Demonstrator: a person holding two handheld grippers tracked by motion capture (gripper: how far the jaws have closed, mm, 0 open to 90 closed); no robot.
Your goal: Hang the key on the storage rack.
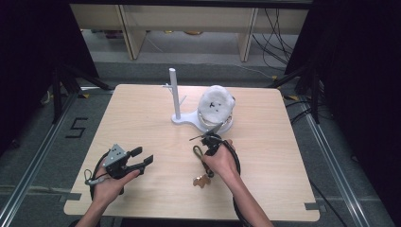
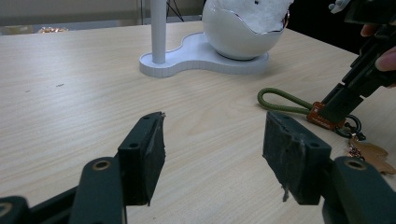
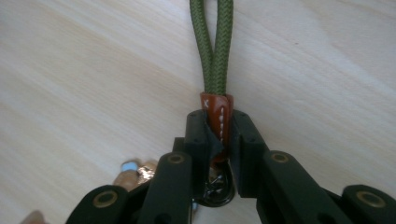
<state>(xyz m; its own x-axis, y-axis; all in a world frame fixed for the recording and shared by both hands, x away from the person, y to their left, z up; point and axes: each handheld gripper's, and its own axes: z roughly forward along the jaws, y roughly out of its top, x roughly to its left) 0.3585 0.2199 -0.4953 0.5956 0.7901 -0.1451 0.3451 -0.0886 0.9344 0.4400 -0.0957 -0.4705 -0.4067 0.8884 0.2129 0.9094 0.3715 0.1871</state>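
A pale wooden counter (image 1: 142, 123) stands on grey floor (image 1: 42, 156); beige shelving (image 1: 189, 19) behind, cables (image 1: 279, 33) trailing.

Left gripper (image 1: 142, 158) held low, jaws spread wide; right gripper (image 3: 219, 135) angled down, jaws clamped together

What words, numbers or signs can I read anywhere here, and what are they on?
"5": black tape mark on the grey floor, left of the table.
"K", or a mark much like it: stamped on the brown leather tab of the green cord keychain, which the right hand-held gripper clamps; too small to be sure.
Nothing else is legible.
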